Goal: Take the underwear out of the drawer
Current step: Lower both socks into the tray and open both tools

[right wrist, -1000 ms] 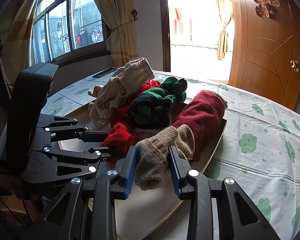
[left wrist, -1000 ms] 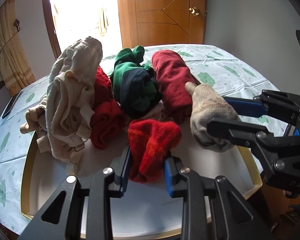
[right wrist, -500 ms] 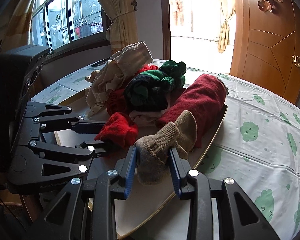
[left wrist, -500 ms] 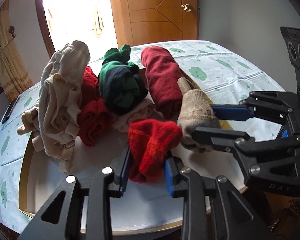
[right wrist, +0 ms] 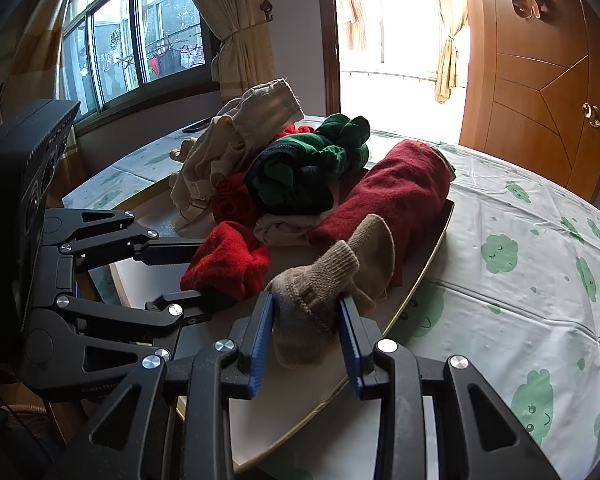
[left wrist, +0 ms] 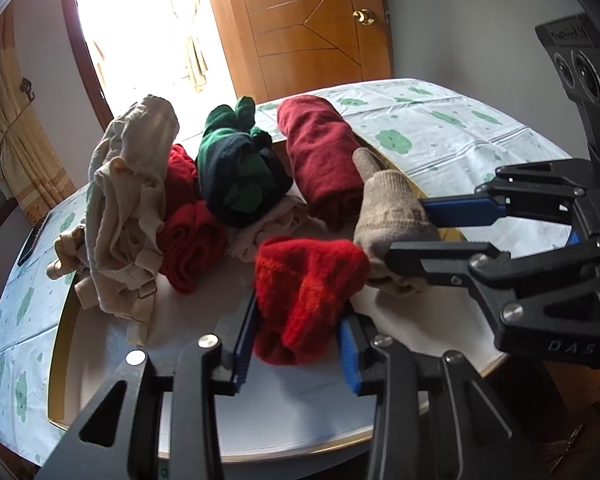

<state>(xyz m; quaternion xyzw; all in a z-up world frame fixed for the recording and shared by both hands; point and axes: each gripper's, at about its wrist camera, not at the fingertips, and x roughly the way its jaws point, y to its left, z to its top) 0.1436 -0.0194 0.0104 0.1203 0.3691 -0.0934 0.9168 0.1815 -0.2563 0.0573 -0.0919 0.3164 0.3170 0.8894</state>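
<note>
Left wrist view, left to right: cream garment (left wrist: 132, 196) heaping in the drawer (left wrist: 80, 360) on the counter (left wrist: 440, 128); green bundle (left wrist: 240, 172) lying beside it. Left gripper (left wrist: 296, 340) jaws are pinching a red knit piece (left wrist: 304, 288). Right gripper (right wrist: 306, 334) jaws are clamping a beige knit piece (right wrist: 332, 276) at the drawer's edge.

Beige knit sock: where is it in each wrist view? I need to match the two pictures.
Left wrist: beige knit sock right of centre, pinched by the right gripper entering from the right.
Right wrist: beige knit sock low centre, between that gripper's blue pads.
Shared landmark: the dark red roll just behind it.
</note>
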